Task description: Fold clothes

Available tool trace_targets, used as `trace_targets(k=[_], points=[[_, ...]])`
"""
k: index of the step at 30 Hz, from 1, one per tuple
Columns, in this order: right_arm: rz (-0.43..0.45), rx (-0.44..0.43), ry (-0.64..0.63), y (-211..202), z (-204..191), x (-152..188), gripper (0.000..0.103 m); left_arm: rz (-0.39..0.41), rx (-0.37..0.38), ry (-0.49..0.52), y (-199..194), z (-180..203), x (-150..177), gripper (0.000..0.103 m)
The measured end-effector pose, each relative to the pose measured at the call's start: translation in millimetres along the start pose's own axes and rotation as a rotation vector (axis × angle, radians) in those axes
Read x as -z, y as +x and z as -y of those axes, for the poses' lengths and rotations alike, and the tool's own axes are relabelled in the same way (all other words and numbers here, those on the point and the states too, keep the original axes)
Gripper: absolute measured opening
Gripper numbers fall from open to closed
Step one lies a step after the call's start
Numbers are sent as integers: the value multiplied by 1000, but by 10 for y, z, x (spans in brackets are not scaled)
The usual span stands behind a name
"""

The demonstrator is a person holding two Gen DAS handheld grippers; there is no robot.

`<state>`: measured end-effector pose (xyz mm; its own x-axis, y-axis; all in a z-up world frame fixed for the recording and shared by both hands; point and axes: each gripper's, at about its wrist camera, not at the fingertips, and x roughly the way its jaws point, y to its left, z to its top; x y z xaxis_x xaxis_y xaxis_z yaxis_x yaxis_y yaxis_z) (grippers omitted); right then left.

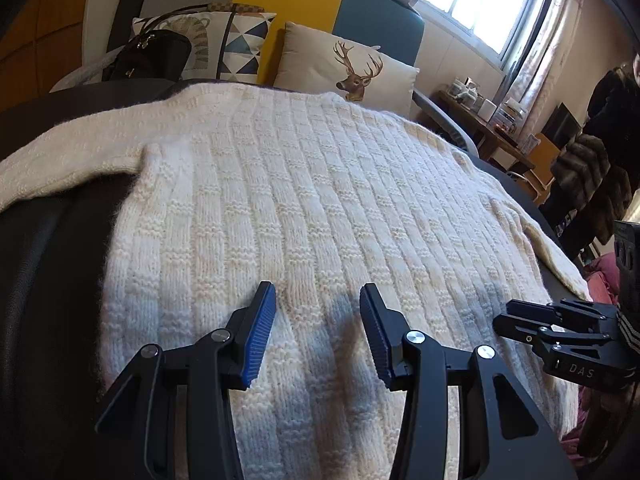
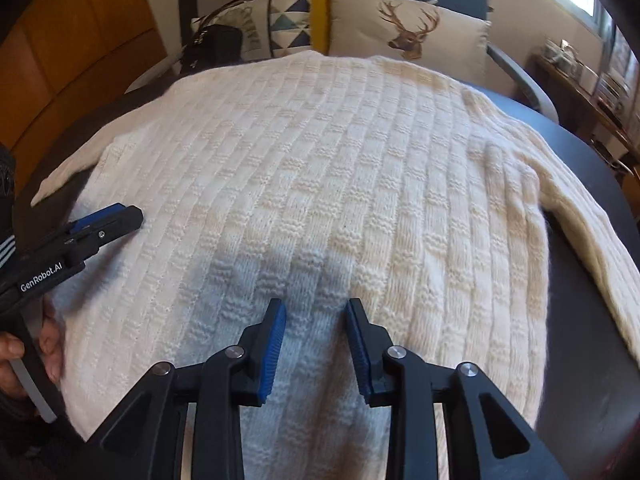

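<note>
Sweater [image 1: 312, 200], cream knit, lies spread flat on a dark counter [image 1: 52, 280]. Left gripper [image 1: 318, 312] and right gripper [image 2: 316, 320] hover over its near hem, jaws open, holding nothing.

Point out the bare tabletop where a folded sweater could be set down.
Little is bare. The white sweater covers most of the dark table. Free strips: right of its right sleeve, and below the left sleeve at the table's left side.

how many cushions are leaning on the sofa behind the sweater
2. The triangle-pattern cushion is on the left, partly hidden by a black bag; the deer cushion is to its right. More may be hidden behind the bag.
</note>
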<state>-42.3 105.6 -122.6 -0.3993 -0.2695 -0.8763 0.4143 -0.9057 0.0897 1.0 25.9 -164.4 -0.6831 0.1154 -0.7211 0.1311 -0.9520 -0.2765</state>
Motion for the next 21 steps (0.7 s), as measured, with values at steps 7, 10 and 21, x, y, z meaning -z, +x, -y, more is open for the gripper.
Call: trace_targets(k=[7, 10, 21], points=[[-50, -12, -109, 65, -65, -66, 38, -61, -131, 156, 118, 272, -16, 59], [-67, -60, -40, 76, 22, -98, 40, -59, -144, 155, 122, 319, -8, 62], [27, -9, -56, -227, -82, -105, 40, -78, -163, 120, 10, 299, 0, 63]])
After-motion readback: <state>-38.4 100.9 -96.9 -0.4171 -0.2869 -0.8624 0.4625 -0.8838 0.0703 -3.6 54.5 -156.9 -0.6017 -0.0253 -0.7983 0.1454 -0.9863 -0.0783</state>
